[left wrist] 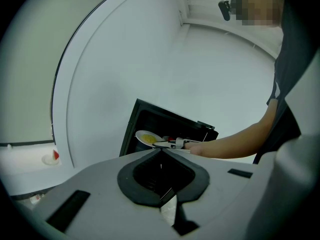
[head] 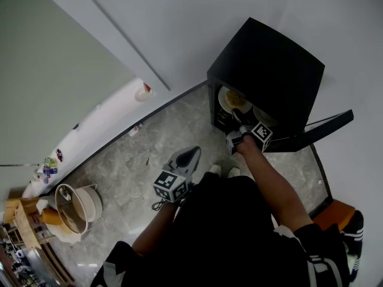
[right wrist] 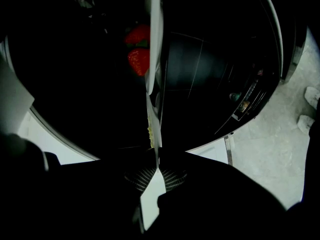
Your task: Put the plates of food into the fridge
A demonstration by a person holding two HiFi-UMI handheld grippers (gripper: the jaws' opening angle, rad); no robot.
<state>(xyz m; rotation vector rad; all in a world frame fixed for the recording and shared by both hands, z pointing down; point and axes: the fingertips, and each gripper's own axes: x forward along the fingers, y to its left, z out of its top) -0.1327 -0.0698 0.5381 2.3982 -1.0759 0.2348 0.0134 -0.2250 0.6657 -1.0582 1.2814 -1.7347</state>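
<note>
While the right tool [right wrist: 157, 163] pinches the rim of the food plate [right wrist: 154, 59] just inside the black fridge [head: 269, 70] and the left tool [left wrist: 161, 151] hangs pressed together, empty, the plate looks stiff, slick and breakable, best held firmly by its rim, level.

Black shirt [head: 233, 232], white shoes [head: 215, 170], grey marker-cubed left tool [head: 192, 153].

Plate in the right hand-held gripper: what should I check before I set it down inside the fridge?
1. Right hand-held gripper shut on the plate rim: ok.
2. Fridge door open: ok.
3. Yellow food on the plate: ok.
4. Free shelf space beside the strawberries: cannot tell.
5. Left hand-held gripper shut, empty, away from the fridge: ok.
</note>
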